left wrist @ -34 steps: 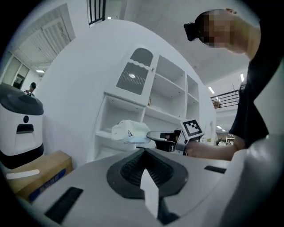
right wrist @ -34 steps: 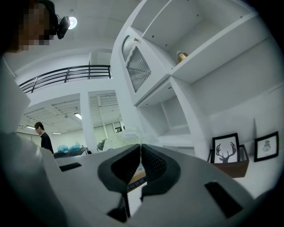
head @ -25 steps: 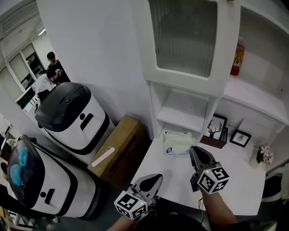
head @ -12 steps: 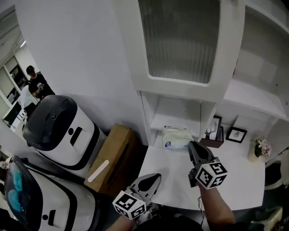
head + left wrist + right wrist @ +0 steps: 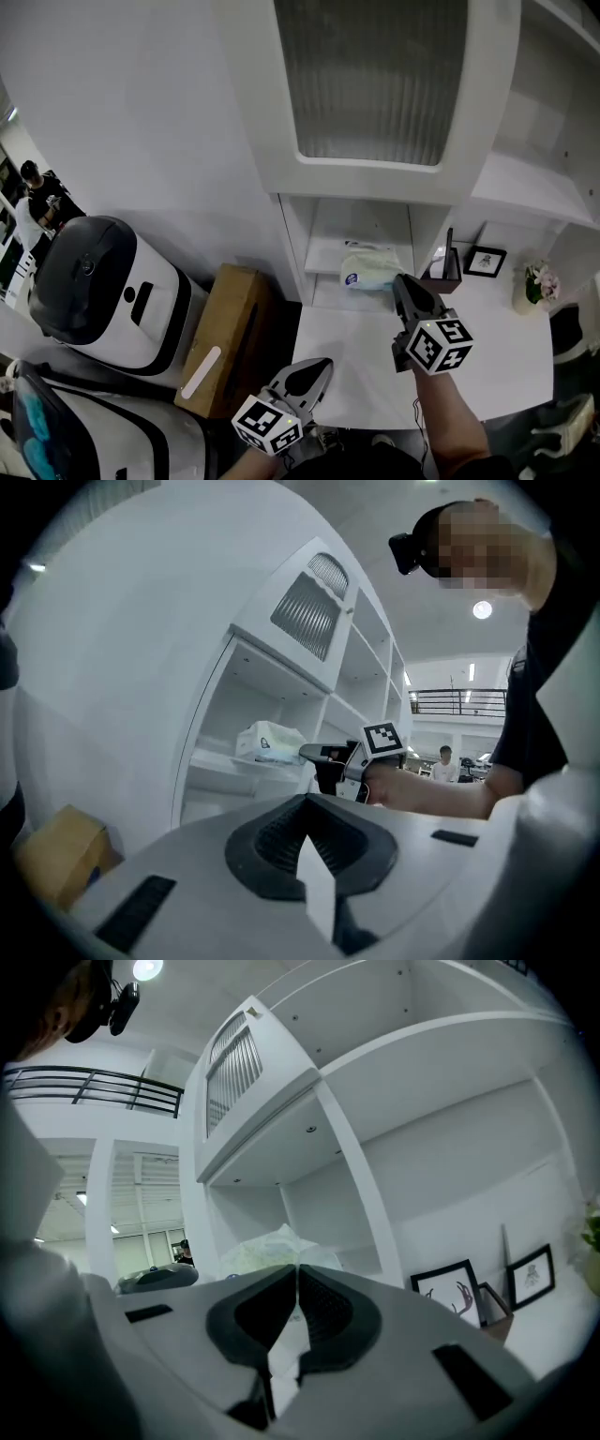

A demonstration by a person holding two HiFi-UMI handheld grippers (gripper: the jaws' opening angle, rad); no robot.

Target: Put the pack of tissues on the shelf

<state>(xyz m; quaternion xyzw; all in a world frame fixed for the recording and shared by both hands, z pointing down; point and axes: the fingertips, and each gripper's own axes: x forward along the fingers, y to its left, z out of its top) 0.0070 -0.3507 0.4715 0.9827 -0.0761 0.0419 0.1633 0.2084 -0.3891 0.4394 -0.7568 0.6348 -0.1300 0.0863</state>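
Observation:
The pack of tissues (image 5: 371,271) is a soft white packet with a small blue mark, held at the mouth of the low shelf (image 5: 325,255) of the white cabinet. My right gripper (image 5: 402,283) is shut on its near right edge. In the left gripper view the pack (image 5: 266,743) sits just over the shelf board (image 5: 217,761), with the right gripper (image 5: 315,753) at its side. The right gripper view shows the pack (image 5: 269,1245) bulging beyond the shut right gripper (image 5: 296,1270). My left gripper (image 5: 316,367) hangs low over the desk's front edge, shut and holding nothing.
A white desk top (image 5: 349,367) lies under both grippers. Picture frames (image 5: 484,262) and a small flower pot (image 5: 532,284) stand to the right. A ribbed-glass cabinet door (image 5: 375,84) hangs above. A cardboard box (image 5: 225,323) and white robot machines (image 5: 108,281) stand left.
My right gripper has carried the pack from the desk top up and forward to the shelf opening. The left gripper has stayed low near the desk edge.

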